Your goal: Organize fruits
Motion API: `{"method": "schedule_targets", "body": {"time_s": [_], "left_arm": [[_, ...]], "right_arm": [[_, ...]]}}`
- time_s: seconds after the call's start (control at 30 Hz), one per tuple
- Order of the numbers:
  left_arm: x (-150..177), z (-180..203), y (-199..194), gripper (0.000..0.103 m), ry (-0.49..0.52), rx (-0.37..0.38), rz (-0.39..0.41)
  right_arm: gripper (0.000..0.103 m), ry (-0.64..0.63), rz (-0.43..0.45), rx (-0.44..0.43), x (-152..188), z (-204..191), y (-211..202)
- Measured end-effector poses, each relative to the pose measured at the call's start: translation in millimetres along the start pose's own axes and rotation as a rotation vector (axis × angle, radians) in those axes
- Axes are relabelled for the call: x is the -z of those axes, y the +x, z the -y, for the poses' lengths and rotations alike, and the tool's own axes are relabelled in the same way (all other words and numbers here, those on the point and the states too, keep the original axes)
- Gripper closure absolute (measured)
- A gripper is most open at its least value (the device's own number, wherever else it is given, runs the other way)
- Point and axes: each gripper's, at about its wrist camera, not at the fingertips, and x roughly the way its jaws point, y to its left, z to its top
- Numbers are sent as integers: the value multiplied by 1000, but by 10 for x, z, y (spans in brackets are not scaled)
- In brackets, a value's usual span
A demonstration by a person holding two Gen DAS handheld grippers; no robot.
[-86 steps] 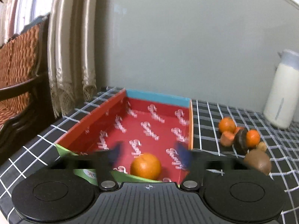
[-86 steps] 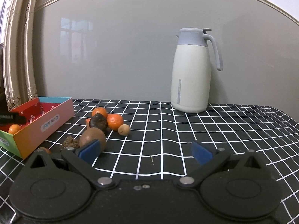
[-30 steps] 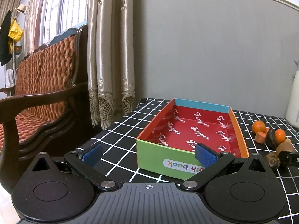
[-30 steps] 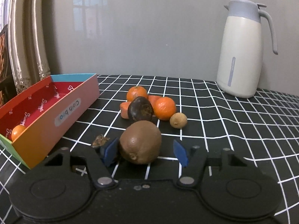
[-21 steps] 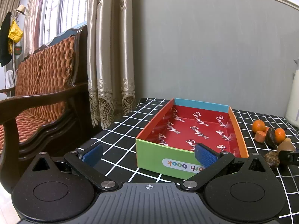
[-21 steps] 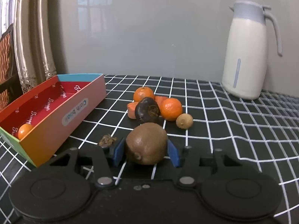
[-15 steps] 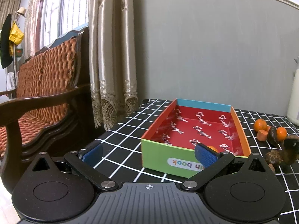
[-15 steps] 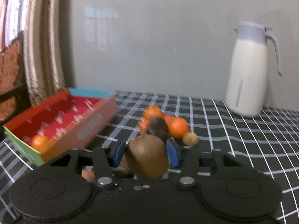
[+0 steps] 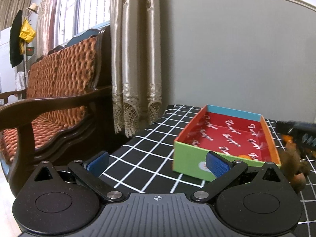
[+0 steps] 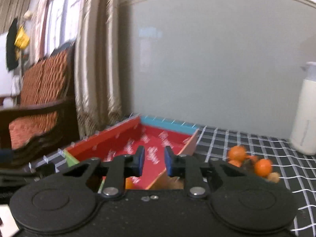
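Note:
A colourful open box (image 9: pixel 227 140) with a red inside stands on the black checked table; it also shows in the right wrist view (image 10: pixel 138 144). A small orange (image 9: pixel 244 156) lies inside it near the front. My left gripper (image 9: pixel 156 163) is open and empty, in front of and left of the box. My right gripper (image 10: pixel 153 163) has its jaws close together with nothing between them, above the box's right wall. A brown blurred kiwi (image 9: pixel 292 158) is beside the box's right front corner. Oranges (image 10: pixel 237 153) lie right of the box.
A white thermos jug (image 10: pixel 305 118) stands at the back right. A wooden sofa (image 9: pixel 55 98) and curtain (image 9: pixel 136 59) are left of the table. A small brown fruit (image 9: pixel 299 183) lies by the box corner. The table's left edge is near the left gripper.
My right gripper lifted the kiwi and swung left over the box; the kiwi is no longer between its jaws, which have narrowed. The left gripper shifted left and stayed open.

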Motion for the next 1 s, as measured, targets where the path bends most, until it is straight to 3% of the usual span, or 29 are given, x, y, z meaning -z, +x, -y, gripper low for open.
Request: {"method": "schedule_targets", "body": {"time_s": [0.07,0.13,0.17,0.2,0.23,0.37,0.47,0.53,0.57,0.63,0.7,0.87,0.93,1.0], "left_arm": [[9,-54,3,0,3,-6,-4],[15,-115,6,0,5,-13,1],[16,-160,15,0,7,-19,0],[15,-203,27,0,2,-24,-2],[14,-255,37,0,-11,-30,-3],[5,-433,48,0,-89,-40,-8],[-6,-433,50,0,-112,-24,2],[-11,-381,49,0,-98,-13,7],[-17,-350,49,0,-92,-8,9],[-23,-282,30,0,-88,1,14],[-26,-208,-1,0,-80,13,17],[-32,-68,-64,0,-53,21,30],[-31,-44,-74,0,-53,26,29],[-33,-26,-80,0,-48,27,29]], "right_arm": [[86,-14,-78,-4,56,-37,150],[76,-84,-45,28,96,-68,28],[59,-108,-10,37,113,-35,-96],[30,-114,7,53,134,51,-217],[19,-103,-12,73,153,159,-286],[19,4,-70,81,155,638,-569],[20,-12,-76,39,227,620,-843],[22,-9,-106,-38,347,498,-888],[24,-49,-150,-52,416,380,-826],[27,-149,-189,9,551,206,-744],[32,-162,-219,13,583,157,-650],[36,-132,-200,43,523,219,-452],[50,-118,-201,20,510,224,-381],[54,-135,-175,18,483,176,-412]]}}
